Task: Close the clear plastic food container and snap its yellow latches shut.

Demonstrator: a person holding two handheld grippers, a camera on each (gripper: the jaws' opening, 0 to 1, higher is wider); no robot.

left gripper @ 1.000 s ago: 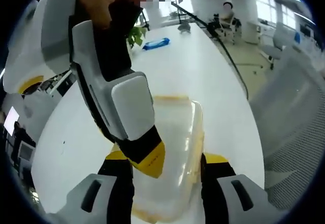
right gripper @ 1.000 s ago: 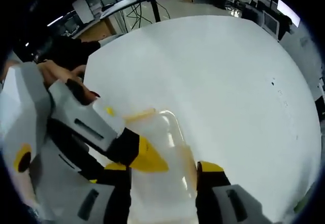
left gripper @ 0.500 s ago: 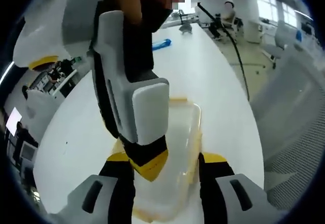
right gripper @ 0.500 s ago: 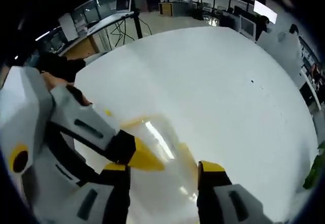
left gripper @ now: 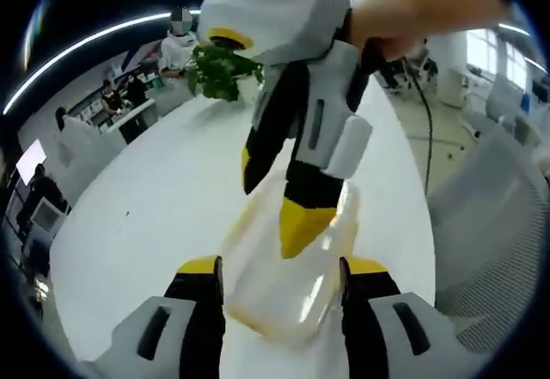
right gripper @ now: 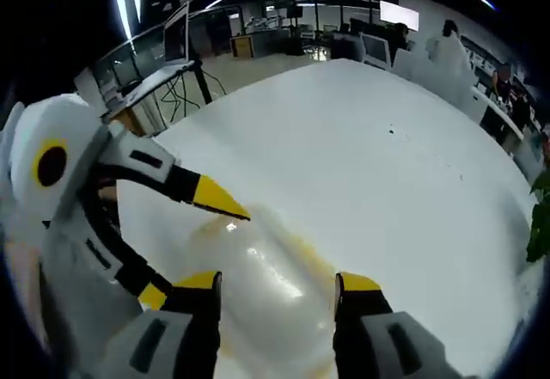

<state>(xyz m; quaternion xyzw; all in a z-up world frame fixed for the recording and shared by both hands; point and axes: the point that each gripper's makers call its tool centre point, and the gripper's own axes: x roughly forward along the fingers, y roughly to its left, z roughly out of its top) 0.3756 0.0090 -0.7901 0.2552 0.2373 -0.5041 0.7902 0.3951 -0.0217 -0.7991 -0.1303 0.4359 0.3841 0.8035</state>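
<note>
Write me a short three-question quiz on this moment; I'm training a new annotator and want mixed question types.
1. True or false: the clear plastic food container rests on the white table.
2. Multiple choice: in the left gripper view, the right gripper enters from
A. the top, yellow tips pointing down at the container
B. the bottom left corner
C. behind the plant
3. Fill in: in the left gripper view, the leafy green ____ sits at the table's far end.

Key: 1 true. 2 A. 3 plant.

In the right gripper view, the left gripper reaches over the container from the left, jaws apart.
</note>
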